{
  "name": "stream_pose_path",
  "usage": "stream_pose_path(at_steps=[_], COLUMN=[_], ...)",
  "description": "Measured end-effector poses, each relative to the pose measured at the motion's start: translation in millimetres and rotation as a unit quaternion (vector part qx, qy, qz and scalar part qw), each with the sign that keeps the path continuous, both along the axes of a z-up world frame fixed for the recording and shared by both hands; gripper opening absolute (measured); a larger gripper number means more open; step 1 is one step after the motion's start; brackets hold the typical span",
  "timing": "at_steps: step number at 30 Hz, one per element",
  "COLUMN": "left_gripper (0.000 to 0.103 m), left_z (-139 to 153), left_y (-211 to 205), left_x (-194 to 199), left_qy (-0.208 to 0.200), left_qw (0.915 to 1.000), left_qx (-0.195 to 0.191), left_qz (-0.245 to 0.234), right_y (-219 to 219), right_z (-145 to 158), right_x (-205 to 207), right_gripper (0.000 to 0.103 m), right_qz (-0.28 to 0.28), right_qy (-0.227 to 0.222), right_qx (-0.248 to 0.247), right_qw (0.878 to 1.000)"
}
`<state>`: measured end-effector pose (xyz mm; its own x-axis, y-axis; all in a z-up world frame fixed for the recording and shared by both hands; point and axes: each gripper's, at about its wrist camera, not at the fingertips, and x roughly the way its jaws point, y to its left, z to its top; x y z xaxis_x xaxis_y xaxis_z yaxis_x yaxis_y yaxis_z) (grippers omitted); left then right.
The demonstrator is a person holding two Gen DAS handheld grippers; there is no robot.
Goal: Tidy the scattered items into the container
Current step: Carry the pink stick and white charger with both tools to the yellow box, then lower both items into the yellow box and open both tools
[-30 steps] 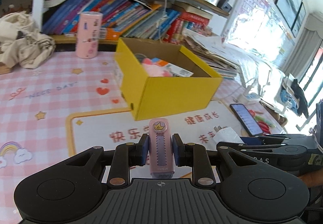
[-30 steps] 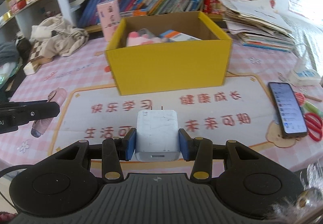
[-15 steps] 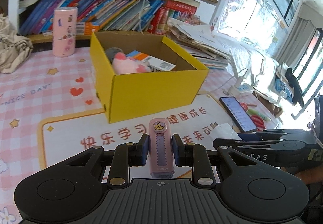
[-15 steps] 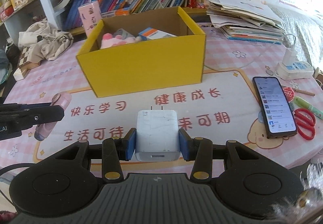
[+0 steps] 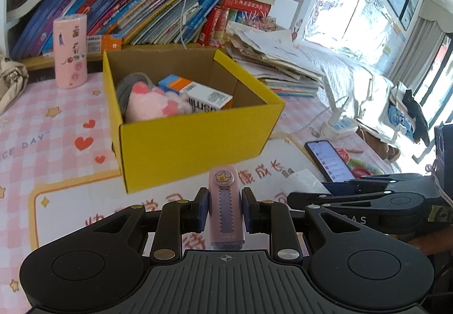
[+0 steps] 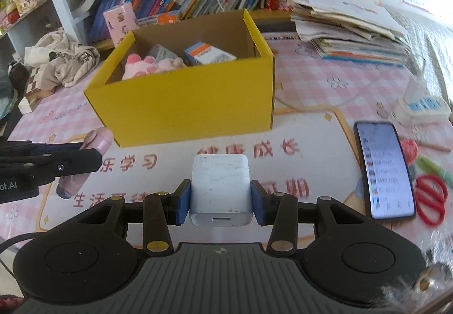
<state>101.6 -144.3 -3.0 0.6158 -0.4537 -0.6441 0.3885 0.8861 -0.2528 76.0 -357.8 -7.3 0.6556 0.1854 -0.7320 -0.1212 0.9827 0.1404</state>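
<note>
An open yellow cardboard box stands on the pink desk mat ahead of both grippers. It holds a pink plush toy, a small orange and blue carton and a grey item. My left gripper is shut on a pink eraser case with a crown on it, held above the mat in front of the box. My right gripper is shut on a white charger plug, also short of the box. The left gripper and its pink case show in the right wrist view.
A phone lies on the mat at the right, with red scissors and a power strip beyond it. A pink cylinder stands left of the box. Stacked papers, a bookshelf and a cloth bag line the back.
Both grippers have risen and moved closer to the box, so more of its inside shows. Each still holds its item.
</note>
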Motion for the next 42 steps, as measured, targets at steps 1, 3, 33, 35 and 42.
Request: stream_pose_path(at_steps=[1,3,33,35,42], left_gripper=[0.023,0.023,0.023,0.023,0.023], left_z=[3,9,31,28,10], left_y=[-2,-8,-33,-31,-22], left_x=[2,7,154,165,199], left_qy=[-0.005,-0.018,-0.070,-0.068,-0.047], left_qw=[1.0000,0.9998,0.9894,0.9883,0.9842], left_qx=[0.001,0.003,0.087,0.093,0.112], left_qz=[0.002,0.007,0.093,0.100,0.129], right_y=[-2,-6,23,30,56], right_z=[0,6,31,26,10], right_x=[3,11,211,228,274], right_gripper=[0.041,0.041,0.041,0.041,0.041], right_qz=[0.003,0.013,0.172,0.188,0.256], right_qy=[-0.001,-0.013,-0.074,-0.062,-0.030], right_qx=[0.001,0.006,-0.033,-0.045,-0.081], right_qw=[1.000,1.000,0.982,0.979,0.963])
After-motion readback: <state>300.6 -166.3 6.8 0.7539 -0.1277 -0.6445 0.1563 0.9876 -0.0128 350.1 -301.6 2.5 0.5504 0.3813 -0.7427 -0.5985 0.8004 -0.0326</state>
